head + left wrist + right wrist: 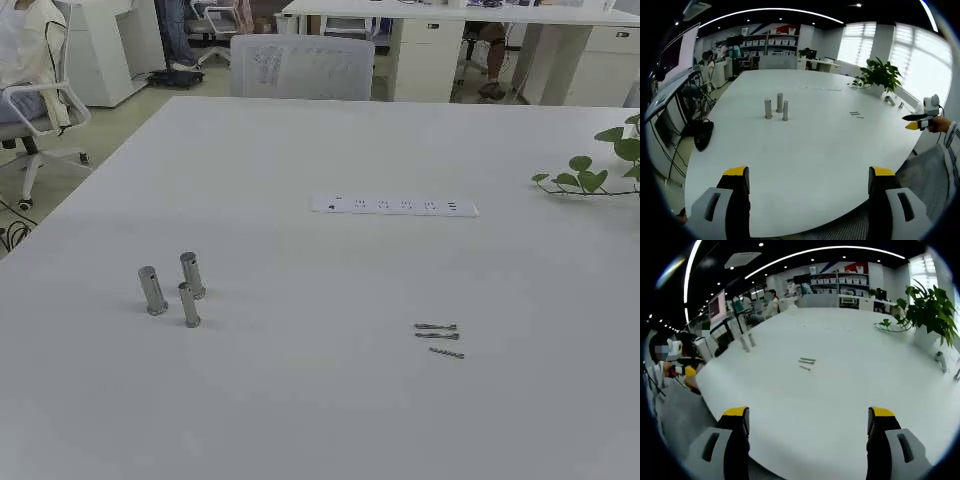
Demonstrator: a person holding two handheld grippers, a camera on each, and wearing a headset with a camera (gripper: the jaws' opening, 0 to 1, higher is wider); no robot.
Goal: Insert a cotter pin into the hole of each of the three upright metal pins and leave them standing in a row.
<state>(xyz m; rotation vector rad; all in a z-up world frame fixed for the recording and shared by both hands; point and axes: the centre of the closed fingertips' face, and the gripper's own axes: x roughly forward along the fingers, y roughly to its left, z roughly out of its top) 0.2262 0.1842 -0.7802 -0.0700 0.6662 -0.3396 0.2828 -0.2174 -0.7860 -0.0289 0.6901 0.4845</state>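
Stretching toward a grey chair (pixel 300 68), the white table (pixel 320 420) holds 3 metal pins (pixel 190 304).

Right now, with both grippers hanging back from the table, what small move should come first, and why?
Probably reach the right gripper forward to the three cotter pins, which lie loose on the white table straight ahead of it. Its jaws stand open and empty, and all three cotter pins are apart from the upright metal pins, so one must be picked up first.
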